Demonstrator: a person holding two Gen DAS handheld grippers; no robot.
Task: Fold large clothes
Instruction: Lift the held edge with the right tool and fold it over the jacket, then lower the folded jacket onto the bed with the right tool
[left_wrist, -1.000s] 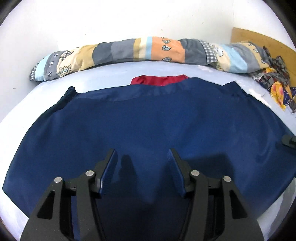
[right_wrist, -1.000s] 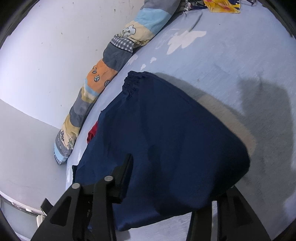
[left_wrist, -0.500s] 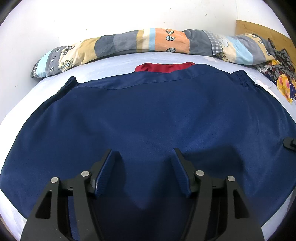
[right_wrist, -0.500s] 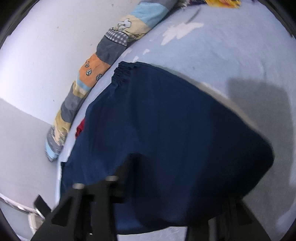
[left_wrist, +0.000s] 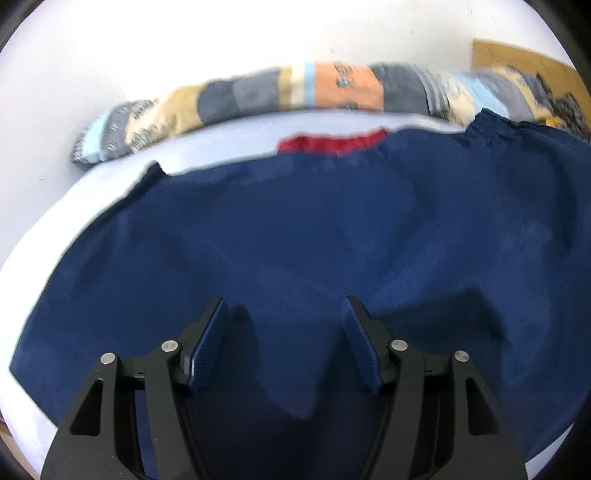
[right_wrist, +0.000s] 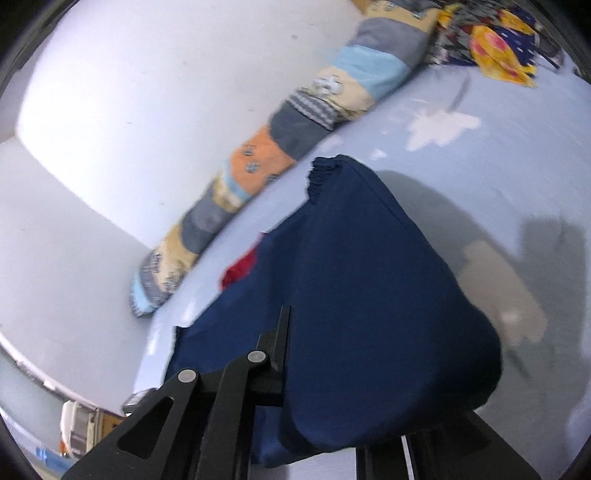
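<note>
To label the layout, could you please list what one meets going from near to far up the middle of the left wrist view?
Left tool → navy garment → red lining → pale blue sheet → patchwork bolster → white wall.

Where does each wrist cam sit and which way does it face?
Left wrist: on the left gripper, looking forward and down over the navy garment toward the patchwork bolster at the wall; both blue-padded fingers show, apart.
Right wrist: on the right gripper, rolled, looking along the bed sheet; jaws have just been closing on a lifted fold of the garment, one finger visible.
Shared: garment, its red lining, bolster, sheet.
</note>
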